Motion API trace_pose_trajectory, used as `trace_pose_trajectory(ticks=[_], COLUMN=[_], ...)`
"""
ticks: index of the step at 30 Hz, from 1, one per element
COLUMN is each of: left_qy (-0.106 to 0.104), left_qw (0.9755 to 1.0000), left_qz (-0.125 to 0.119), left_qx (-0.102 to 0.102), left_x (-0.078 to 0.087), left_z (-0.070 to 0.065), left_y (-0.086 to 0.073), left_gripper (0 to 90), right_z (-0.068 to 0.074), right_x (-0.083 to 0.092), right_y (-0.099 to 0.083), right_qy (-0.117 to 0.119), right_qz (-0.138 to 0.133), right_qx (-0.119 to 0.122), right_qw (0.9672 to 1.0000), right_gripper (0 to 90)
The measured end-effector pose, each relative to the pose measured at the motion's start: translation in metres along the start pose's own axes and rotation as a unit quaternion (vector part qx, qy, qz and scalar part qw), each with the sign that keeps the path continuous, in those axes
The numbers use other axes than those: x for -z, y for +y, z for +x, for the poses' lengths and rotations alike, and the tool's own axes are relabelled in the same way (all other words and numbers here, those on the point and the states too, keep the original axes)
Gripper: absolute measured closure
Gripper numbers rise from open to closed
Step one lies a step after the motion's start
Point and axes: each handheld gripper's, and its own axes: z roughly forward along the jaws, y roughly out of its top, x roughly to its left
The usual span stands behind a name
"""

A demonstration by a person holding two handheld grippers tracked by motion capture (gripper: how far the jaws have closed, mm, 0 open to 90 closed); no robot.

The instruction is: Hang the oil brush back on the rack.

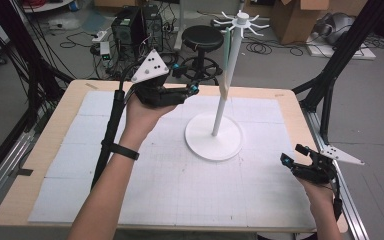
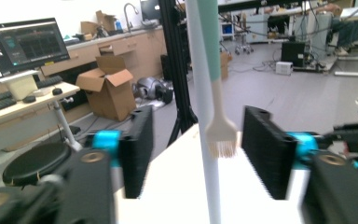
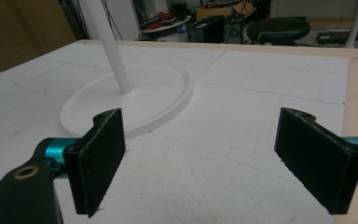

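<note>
With our left tongs (image 2: 196,158) open around the hanging brush (image 2: 220,135) at frame centre, we backed away straight, right tongs (image 3: 200,158) open.

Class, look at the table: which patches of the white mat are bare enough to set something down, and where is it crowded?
Bare mat lies near the front edge, between the person's forearms, and along the left side. It is crowded around the stand's round base and pole, where a hanging brush sits between the open left gripper. The right gripper takes the right front corner.

Left hand-held gripper (image 1: 186,82) beside hanging brush (image 1: 226,65)
</note>
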Motion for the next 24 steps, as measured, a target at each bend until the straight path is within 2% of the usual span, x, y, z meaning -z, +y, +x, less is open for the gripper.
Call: trace_pose_trajectory(ticks=[2, 6, 10, 18, 22, 24], left_qy=[-0.007, 0.000, 0.006, 0.022, 0.026, 0.028], left_qw=[0.9998, 0.9984, 0.9958, 0.9951, 0.9955, 0.9956], left_qz=[0.017, 0.055, 0.088, 0.090, 0.078, 0.079], left_qx=[0.009, 0.014, 0.026, 0.033, 0.047, 0.042], left_x=[0.006, 0.026, 0.049, 0.100, 0.121, 0.131], left_z=[0.002, 0.009, 0.020, 0.022, 0.024, 0.024], left_y=[-0.007, -0.027, -0.054, -0.111, -0.130, -0.140], left_gripper=[33.3, 26.8, 24.0, 22.2, 22.1, 22.1], right_z=[0.000, 0.000, 0.001, 0.003, 0.006, 0.005], right_x=[0.000, -0.001, -0.001, -0.003, -0.005, -0.005], right_y=[0.000, 0.000, 0.001, 0.000, 0.000, -0.001], right_qy=[0.000, -0.002, -0.003, -0.006, -0.003, -0.004], right_qz=[0.001, 0.001, 0.000, 0.008, 0.009, 0.011], right_qx=[0.001, 0.002, 0.003, 0.007, 0.005, 0.011], right_qw=[1.0000, 1.0000, 1.0000, 0.9999, 0.9999, 0.9999], right_gripper=[15.4, 15.4, 15.4, 15.4, 15.4, 15.4])
